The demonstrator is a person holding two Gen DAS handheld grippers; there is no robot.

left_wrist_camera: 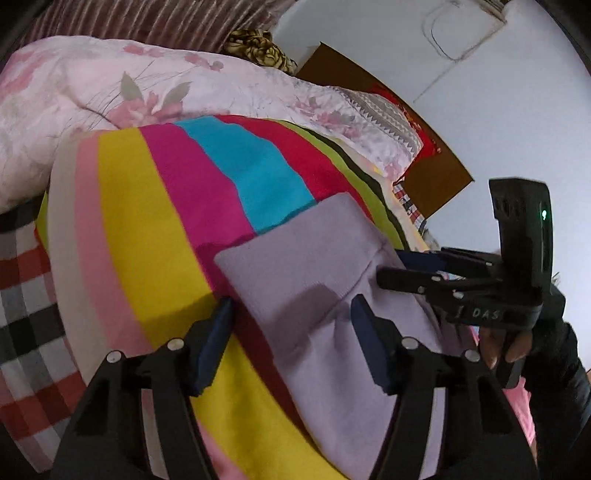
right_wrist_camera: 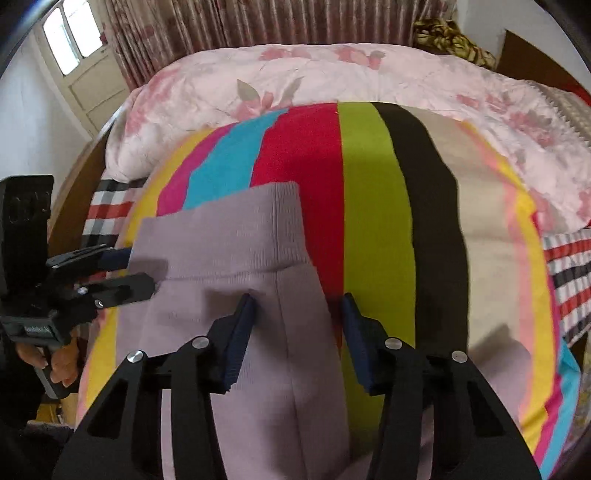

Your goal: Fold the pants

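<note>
Lilac pants (left_wrist_camera: 303, 258) lie flat on a bright striped blanket (left_wrist_camera: 155, 221), ribbed waistband (right_wrist_camera: 229, 236) at the far end. My left gripper (left_wrist_camera: 293, 332) is open over the waistband's left corner, one pad above the blanket and the other above the cloth, neither pressing. In the right wrist view that left gripper (right_wrist_camera: 142, 271) reaches in from the left at the waistband's edge. My right gripper (right_wrist_camera: 297, 332) is open too and straddles the pants' right edge: left pad over the cloth, right pad over the blanket (right_wrist_camera: 373, 221). The right gripper (left_wrist_camera: 402, 267) comes in from the right, held by a hand.
A pink floral quilt (right_wrist_camera: 332, 81) is bunched along the far side of the bed. A plaid sheet (left_wrist_camera: 26, 302) shows under the blanket. A brown headboard (left_wrist_camera: 436, 177), curtains (right_wrist_camera: 258, 22) and a door (right_wrist_camera: 77, 70) ring the bed.
</note>
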